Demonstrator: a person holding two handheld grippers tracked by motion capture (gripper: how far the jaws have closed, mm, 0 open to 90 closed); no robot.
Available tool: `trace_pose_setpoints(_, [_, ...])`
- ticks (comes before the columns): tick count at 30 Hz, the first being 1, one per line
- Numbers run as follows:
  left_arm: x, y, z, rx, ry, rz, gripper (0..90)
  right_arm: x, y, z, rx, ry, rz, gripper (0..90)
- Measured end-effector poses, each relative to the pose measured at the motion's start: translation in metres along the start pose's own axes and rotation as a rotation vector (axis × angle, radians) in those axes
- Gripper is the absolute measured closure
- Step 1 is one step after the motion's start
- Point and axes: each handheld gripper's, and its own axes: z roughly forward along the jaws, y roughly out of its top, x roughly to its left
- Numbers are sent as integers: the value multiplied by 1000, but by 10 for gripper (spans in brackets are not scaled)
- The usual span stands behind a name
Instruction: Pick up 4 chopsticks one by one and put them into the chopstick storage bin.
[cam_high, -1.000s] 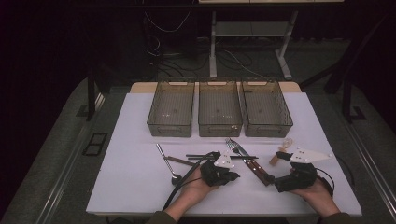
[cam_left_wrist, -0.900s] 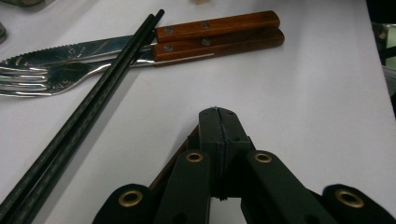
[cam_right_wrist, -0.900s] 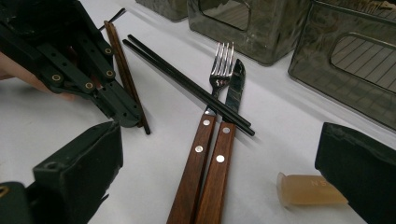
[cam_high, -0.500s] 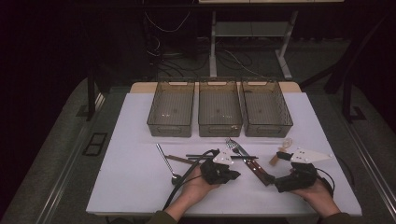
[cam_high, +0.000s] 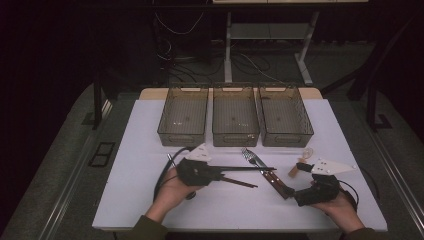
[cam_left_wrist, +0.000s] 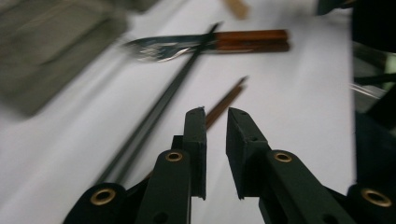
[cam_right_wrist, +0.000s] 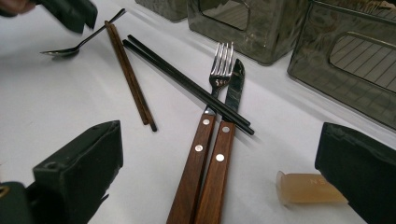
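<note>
My left gripper (cam_high: 220, 175) (cam_left_wrist: 215, 112) hovers at the table's left-middle and points right. Its jaws have just been opening; a narrow gap shows and nothing is between them. Beyond its tips lie the brown chopsticks (cam_left_wrist: 226, 100) (cam_high: 240, 181) and the black chopsticks (cam_left_wrist: 159, 112) (cam_high: 245, 169). The black pair crosses a fork (cam_right_wrist: 222, 60) and a knife (cam_right_wrist: 236, 84), both with wooden handles (cam_high: 272, 180). A spoon (cam_right_wrist: 63, 51) lies near the left gripper. My right gripper (cam_high: 296, 179) (cam_right_wrist: 219, 140) rests at the front right, open wide around the handles, with a small amber piece (cam_right_wrist: 306, 189) by its right jaw.
Three smoky translucent bins (cam_high: 182, 117) (cam_high: 235, 117) (cam_high: 285, 117) stand in a row at the back of the white table (cam_high: 125, 165). The table's front edge is just below both hands. The floor around is dark.
The left gripper has moved left and slightly up, away from the cutlery. The chopsticks stay lying on the table. The right gripper has not moved.
</note>
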Motion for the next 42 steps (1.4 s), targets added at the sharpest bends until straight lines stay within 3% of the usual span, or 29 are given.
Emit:
trace_pose_setpoints(2, [20,-17,-21,0,69,-45,813,0,0,0,1,-1,-3,12])
trace_pose_setpoints(3, [20,-17,-21,0,69,-45,838,0,0,0,1,-1,-2,12])
trace_pose_setpoints(4, [34,-30,-34,2,123,-81,860,0,0,1,2,-1,-3,12])
trace_pose_setpoints(6, [40,-36,-39,2,147,-97,889,0,0,1,5,-2,-4,11])
trace_pose_setpoints(8, [55,-52,-53,18,216,-141,890,0,0,1,5,-1,-4,12])
trace_pose_setpoints(14, [68,-68,-59,37,263,-187,890,1,0,1,9,-2,-2,11])
trace_pose_setpoints(17, [71,-69,-54,78,270,-177,890,1,0,1,9,-3,-3,11])
trace_pose_setpoints(23, [73,-71,-45,108,271,-184,890,1,0,1,9,-2,-2,11])
trace_pose_setpoints(38, [70,-68,-37,90,230,-178,890,1,0,2,9,-2,-4,12])
trace_pose_setpoints(42, [70,-62,-42,34,245,-160,890,1,0,2,9,-3,-4,11])
